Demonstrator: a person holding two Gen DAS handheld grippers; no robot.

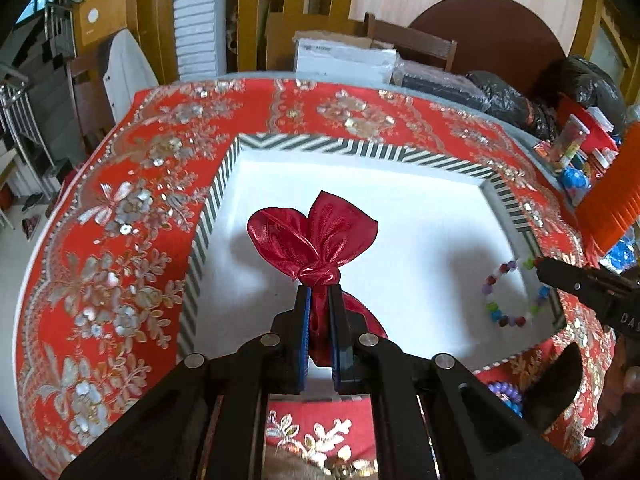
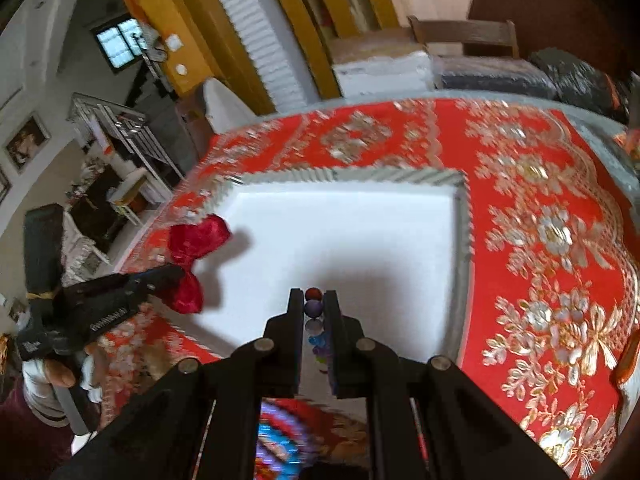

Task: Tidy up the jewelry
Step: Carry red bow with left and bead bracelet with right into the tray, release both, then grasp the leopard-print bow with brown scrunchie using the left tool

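Note:
My left gripper (image 1: pixel 319 294) is shut on the tied neck of a shiny red satin pouch (image 1: pixel 316 240) and holds it over the white inside of a box with a black-and-white striped rim (image 1: pixel 320 145). My right gripper (image 2: pixel 313 300) is shut on a bracelet of coloured beads (image 2: pixel 313 307), held over the same box (image 2: pixel 462 216). In the left wrist view the bracelet (image 1: pixel 508 292) hangs as a loop from the right gripper (image 1: pixel 538 265) near the box's right wall. In the right wrist view the pouch (image 2: pixel 196 240) and left gripper (image 2: pixel 176 270) are at the box's left edge.
The box lies on a red tablecloth with gold and silver flowers (image 1: pixel 120 240). More beads (image 1: pixel 506 394) lie on the cloth near the box's front right corner. An orange comb-like object (image 1: pixel 616 184) and small bottles (image 1: pixel 568 144) stand at the right. Chairs and boxes stand behind the table.

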